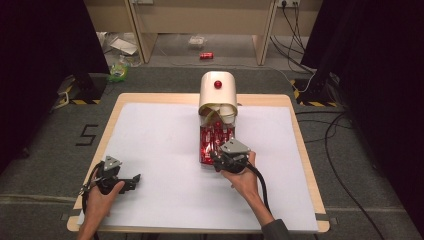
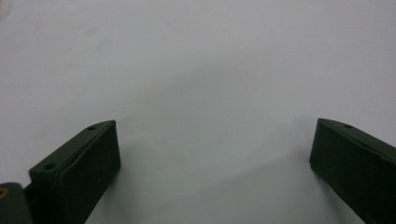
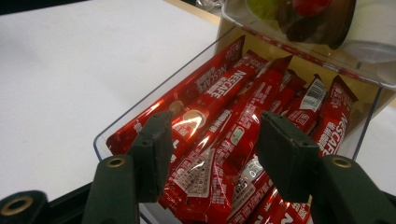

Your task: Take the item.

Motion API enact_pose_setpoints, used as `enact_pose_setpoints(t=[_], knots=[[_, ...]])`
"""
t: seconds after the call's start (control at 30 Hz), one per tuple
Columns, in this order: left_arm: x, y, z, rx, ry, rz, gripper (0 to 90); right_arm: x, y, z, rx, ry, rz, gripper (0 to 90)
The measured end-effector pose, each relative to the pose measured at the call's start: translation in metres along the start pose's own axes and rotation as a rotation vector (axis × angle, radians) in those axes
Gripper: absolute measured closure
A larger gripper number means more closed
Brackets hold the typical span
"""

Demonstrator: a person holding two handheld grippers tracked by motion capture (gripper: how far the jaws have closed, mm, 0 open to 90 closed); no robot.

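Note:
A white rounded cabinet [image 1: 218, 95] with a red knob [image 1: 218, 84] stands at the table's far middle. Its clear lower drawer [image 1: 201, 150] [image 3: 154, 91] is pulled out toward me and holds several red Nescafe sachets [image 1: 212, 137] [image 3: 219, 93]. My right gripper [image 1: 216, 159] [image 3: 217, 123] hovers at the drawer's near end, open, its jaws straddling the sachets without pressing on any. My left gripper [image 1: 132, 181] [image 2: 212, 126] rests near the front left of the white sheet, open wide with nothing between its jaws.
A white sheet [image 1: 160, 140] covers the wooden table [image 1: 300, 130]. A second clear drawer [image 3: 299, 42] with mixed items juts out just above the sachets. On the floor beyond lie a red can [image 1: 206, 55] and cables [image 1: 335, 150] at the right.

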State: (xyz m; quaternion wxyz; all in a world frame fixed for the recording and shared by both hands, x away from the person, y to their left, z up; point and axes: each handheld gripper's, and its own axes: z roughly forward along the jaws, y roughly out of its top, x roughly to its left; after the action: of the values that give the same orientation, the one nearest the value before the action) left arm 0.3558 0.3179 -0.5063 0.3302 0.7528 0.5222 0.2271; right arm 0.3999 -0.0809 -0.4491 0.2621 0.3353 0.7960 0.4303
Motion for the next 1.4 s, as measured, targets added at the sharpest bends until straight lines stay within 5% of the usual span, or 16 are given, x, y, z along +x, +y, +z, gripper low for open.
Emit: enact_pose_setpoints(t=[0.5, 0.87, 1.4], knots=[[0.0, 0.0, 0.0, 0.001, 0.001, 0.003, 1.1, -0.003, -0.003, 0.012, 0.02, -0.02, 0.0, 48.7], [0.0, 0.0, 0.0, 0.001, -0.001, 0.001, 1.2, -0.012, -0.007, 0.01, -0.021, -0.069, 0.052, 77.8], [0.0, 0.0, 0.0, 0.0, -0.002, 0.001, 1.3, -0.015, -0.007, 0.0, -0.03, -0.069, 0.023, 83.7]])
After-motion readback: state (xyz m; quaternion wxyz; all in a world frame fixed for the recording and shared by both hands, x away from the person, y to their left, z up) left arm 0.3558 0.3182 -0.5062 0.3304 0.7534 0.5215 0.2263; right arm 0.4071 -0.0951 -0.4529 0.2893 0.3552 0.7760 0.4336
